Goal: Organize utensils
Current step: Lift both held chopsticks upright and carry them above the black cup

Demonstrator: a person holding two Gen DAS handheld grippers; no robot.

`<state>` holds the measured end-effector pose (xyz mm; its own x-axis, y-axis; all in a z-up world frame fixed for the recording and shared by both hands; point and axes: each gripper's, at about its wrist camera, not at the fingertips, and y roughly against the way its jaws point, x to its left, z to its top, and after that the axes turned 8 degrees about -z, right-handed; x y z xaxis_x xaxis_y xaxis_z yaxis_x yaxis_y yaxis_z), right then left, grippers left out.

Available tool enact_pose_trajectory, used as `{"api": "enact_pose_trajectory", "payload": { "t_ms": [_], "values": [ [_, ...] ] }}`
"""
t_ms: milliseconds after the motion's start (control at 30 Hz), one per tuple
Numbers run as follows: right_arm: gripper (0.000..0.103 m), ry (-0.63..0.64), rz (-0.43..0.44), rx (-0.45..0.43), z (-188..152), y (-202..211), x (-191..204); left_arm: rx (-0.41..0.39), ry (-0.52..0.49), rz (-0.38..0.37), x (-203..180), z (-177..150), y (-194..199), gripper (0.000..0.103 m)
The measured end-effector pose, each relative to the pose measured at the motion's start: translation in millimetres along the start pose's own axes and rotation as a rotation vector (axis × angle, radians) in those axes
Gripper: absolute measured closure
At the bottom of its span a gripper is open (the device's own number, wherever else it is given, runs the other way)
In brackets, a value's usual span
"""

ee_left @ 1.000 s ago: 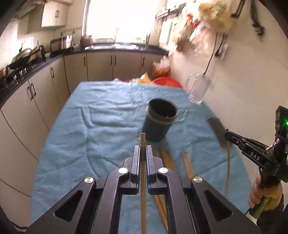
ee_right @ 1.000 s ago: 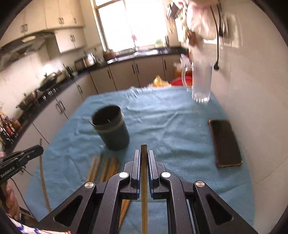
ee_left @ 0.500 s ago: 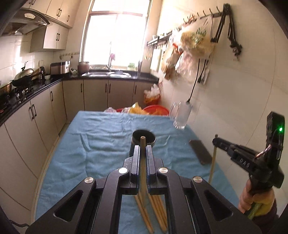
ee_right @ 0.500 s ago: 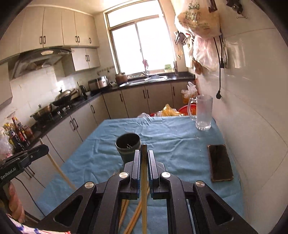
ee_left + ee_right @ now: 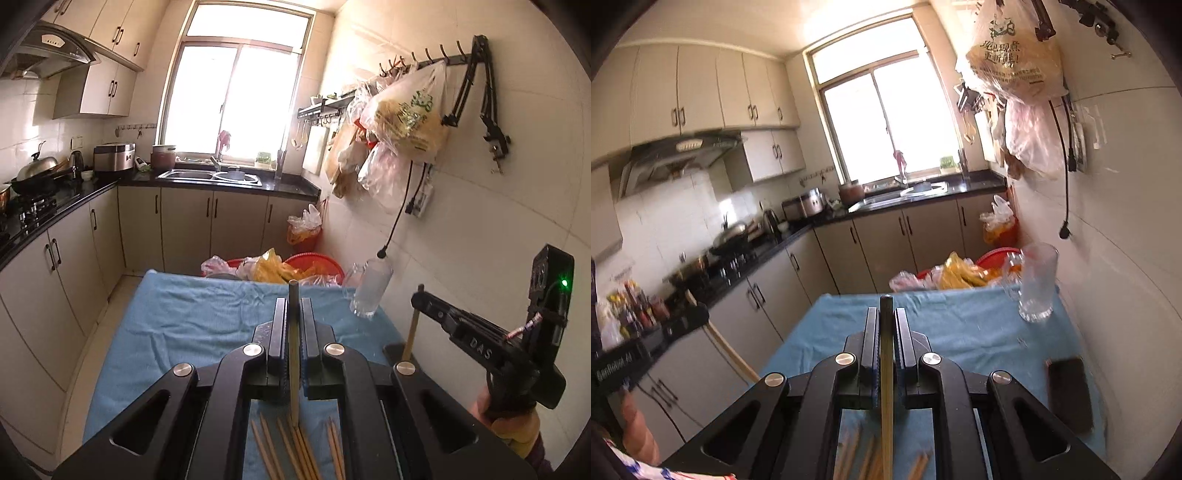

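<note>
My left gripper (image 5: 293, 306) is shut on a wooden chopstick (image 5: 293, 354) that runs between its jaws, raised above the table. My right gripper (image 5: 886, 314) is shut on another wooden chopstick (image 5: 886, 384), also raised. Several loose chopsticks (image 5: 295, 450) lie on the blue cloth below; they also show in the right wrist view (image 5: 862, 458). The right gripper shows in the left wrist view (image 5: 419, 295) with its chopstick hanging down. The left gripper shows at the left edge of the right wrist view (image 5: 698, 315). The dark cup is hidden behind the grippers.
A table with a blue cloth (image 5: 177, 317) stands against the tiled wall. A glass mug (image 5: 1036, 284) and a dark phone (image 5: 1069, 391) lie at its right side. Plastic bags and red basins (image 5: 280, 267) sit beyond the far edge. Counters run along the left.
Both grippers have lifted and tilted up with their chopsticks. The view now shows the room rather than the tabletop, and the dark cup has dropped out of sight.
</note>
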<state>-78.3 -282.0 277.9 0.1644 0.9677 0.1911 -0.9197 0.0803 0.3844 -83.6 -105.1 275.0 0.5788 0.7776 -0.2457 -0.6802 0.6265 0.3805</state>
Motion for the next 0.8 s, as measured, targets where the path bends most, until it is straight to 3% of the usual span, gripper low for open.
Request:
{"api": "enact_pose_trajectory", "payload": {
  "t_ms": [200, 367, 533, 800],
  "values": [
    [0.095, -0.063, 0.000, -0.094, 44.1, -32.4, 6.3, -0.045, -0.015, 0.015, 4.1, 42.0, -15.7, 0.098],
    [0.095, -0.115, -0.034, -0.128, 59.1, -65.8, 6.9, -0.046, -0.025, 0.024, 5.3, 64.1, -41.8, 0.098],
    [0.095, -0.115, -0.076, -0.091, 42.4, -103.5, 5.0, 0.044, -0.018, 0.035, 9.7, 56.0, -90.2, 0.098],
    [0.095, -0.049, -0.093, 0.063, -8.3, -152.1, 0.3, 0.198, 0.029, 0.075, 33.0, 16.0, -151.9, 0.098]
  ]
}}
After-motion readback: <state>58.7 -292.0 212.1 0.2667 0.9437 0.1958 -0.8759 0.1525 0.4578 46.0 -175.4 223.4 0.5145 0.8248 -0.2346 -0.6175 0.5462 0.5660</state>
